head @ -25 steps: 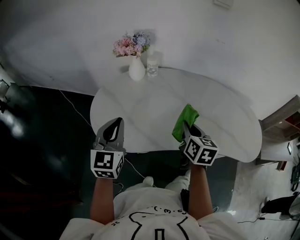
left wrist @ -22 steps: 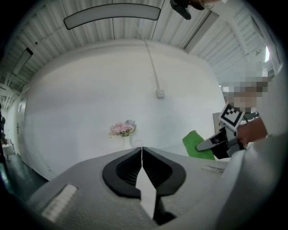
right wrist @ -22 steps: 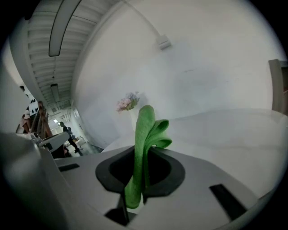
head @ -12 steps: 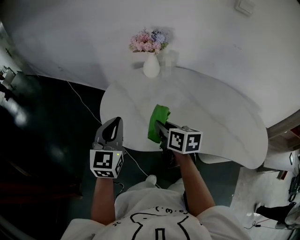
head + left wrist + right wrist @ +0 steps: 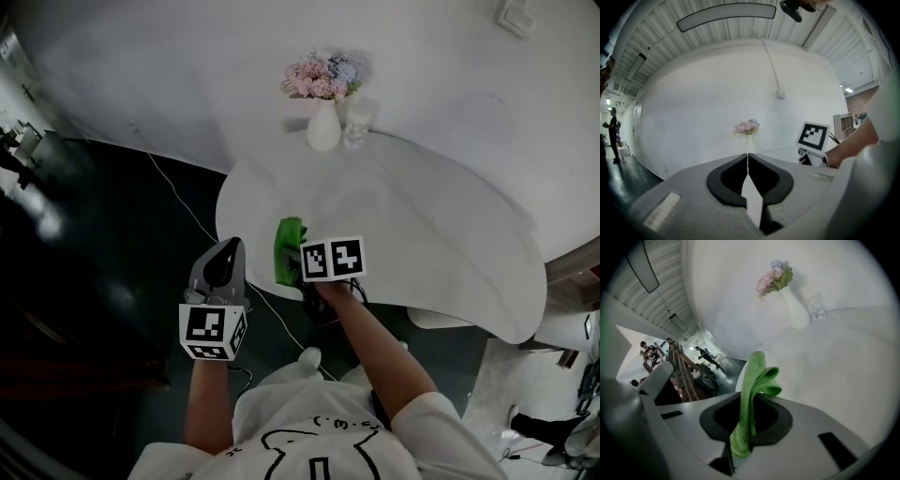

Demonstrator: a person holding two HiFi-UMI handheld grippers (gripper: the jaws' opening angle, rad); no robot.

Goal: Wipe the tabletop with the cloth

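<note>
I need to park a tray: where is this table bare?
The tabletop is bare across its middle and right, from the vase and glass at the far edge to the near rim. Crowded at the near-left edge, where the right gripper holds the cloth.

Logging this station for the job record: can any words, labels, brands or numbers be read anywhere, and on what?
No readable text anywhere.
Markers on left gripper and right gripper: square black-and-white patterns, no letters or digits.
Print on shirt: line drawing, no words legible.
No print shows on the cloth or vase.

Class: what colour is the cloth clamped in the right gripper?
The cloth is bright green; the right gripper view shows it best.
</note>
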